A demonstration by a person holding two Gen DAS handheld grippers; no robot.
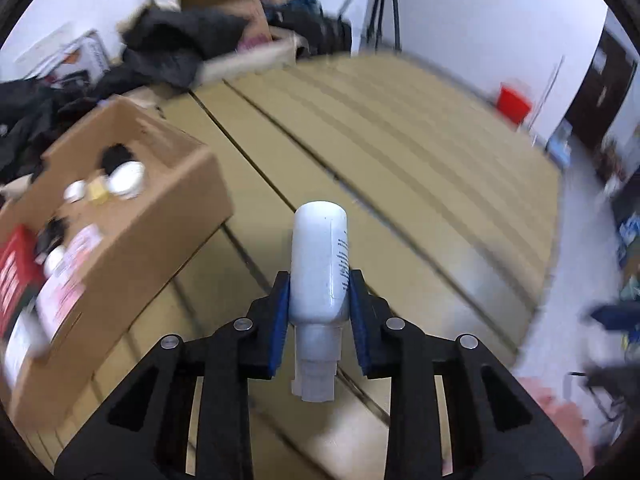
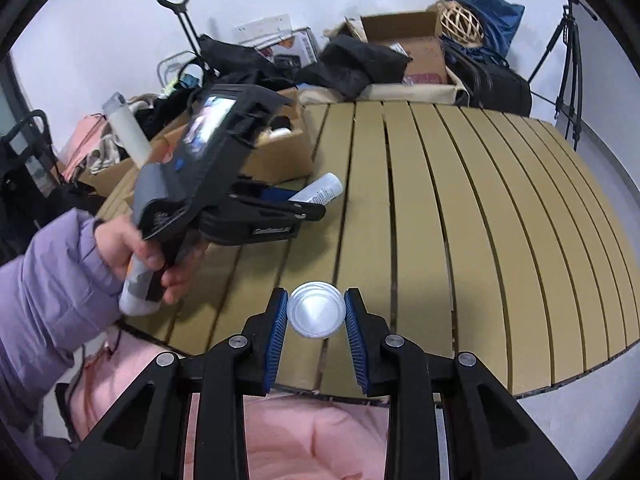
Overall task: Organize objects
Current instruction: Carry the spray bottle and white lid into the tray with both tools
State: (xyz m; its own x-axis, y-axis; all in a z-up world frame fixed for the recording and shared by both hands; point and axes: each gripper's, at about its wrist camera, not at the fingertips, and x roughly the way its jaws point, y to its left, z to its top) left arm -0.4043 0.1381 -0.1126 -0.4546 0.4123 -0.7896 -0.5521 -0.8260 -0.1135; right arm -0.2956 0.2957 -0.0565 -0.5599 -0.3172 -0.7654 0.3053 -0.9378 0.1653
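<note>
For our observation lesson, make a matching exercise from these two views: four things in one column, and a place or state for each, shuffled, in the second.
Things
1. white bottle
2. round clear lid
3. cardboard box
4. red container

Places or states
A. at the table's left edge, with small items inside
B. held between the right tongs
C. on the floor by the far wall
D. gripped between the left tongs, cap end toward the camera

Pairs: 1-D, 2-B, 3-A, 4-C
</note>
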